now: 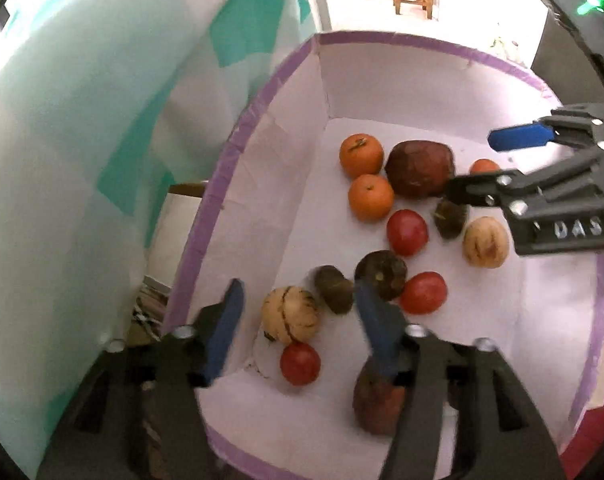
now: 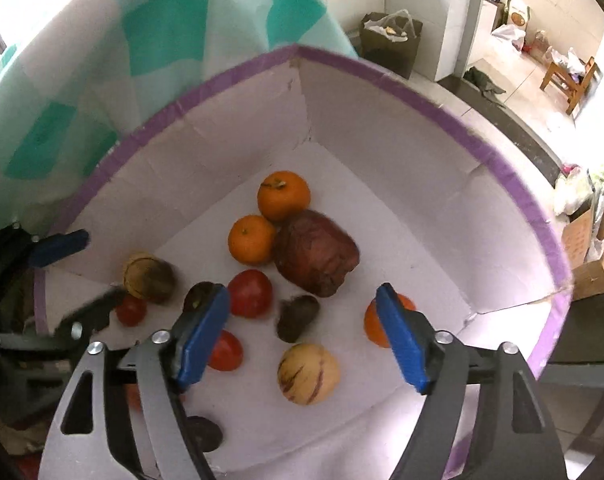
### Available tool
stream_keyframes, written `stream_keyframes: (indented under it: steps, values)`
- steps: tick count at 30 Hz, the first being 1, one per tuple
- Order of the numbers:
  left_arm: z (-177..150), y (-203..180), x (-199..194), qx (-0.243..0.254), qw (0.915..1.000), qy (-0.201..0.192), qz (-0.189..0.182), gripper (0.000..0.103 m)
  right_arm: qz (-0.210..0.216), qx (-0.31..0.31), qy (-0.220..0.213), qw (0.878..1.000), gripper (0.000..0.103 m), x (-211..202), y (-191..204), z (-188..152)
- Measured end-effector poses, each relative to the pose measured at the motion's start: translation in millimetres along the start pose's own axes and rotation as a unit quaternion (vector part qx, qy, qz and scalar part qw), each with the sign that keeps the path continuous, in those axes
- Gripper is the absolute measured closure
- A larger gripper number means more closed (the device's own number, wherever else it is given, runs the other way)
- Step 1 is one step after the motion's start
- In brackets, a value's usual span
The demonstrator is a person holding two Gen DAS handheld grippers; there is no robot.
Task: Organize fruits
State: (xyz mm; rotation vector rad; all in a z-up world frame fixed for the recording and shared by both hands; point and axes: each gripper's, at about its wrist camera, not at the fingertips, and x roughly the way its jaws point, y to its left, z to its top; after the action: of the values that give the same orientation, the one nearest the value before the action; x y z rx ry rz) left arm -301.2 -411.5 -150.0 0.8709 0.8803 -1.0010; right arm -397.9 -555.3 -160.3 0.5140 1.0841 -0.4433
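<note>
A white box with a purple rim [image 1: 238,136] [image 2: 402,92] holds loose fruit: oranges [image 1: 361,154] [image 2: 284,195], red tomatoes [image 1: 407,232] [image 2: 250,293], pale striped melons [image 1: 289,314] [image 2: 308,373], dark kiwis [image 1: 334,289] [image 2: 297,317] and a large dark red fruit [image 1: 419,168] [image 2: 316,252]. My left gripper [image 1: 298,308] is open and empty above the near-left fruit. My right gripper [image 2: 302,324] is open and empty above the kiwi and striped melon; it also shows in the left wrist view [image 1: 474,164] at the right.
A teal and white checked cloth [image 1: 102,120] [image 2: 102,40] hangs beside the box on the left. Beyond the box lie a tiled floor, a wooden stool [image 2: 570,76] and cardboard boxes [image 2: 594,256].
</note>
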Motion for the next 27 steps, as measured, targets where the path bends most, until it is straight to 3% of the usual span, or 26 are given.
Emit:
stream_keyframes:
  steps: [2, 8, 11, 27]
  values:
    - [-1, -3, -9, 0.008, 0.9999, -0.008, -0.004, 0.027, -0.003, 0.000, -0.011, 1.000, 0.018, -7, -4, 3]
    - [-3, -19, -49, 0.010, 0.9991, -0.035, -0.020, 0.009, -0.023, 0.009, -0.037, 0.999, 0.016, -29, -11, 7]
    - [-3, -14, -59, -0.005, 0.9985, -0.030, -0.045, 0.008, -0.037, 0.015, -0.049, 0.998, 0.016, -37, -14, 7]
    - [-10, -25, -61, 0.007, 0.9983, -0.021, -0.054, 0.007, -0.043, 0.009, -0.034, 0.998, 0.016, -35, -8, 11]
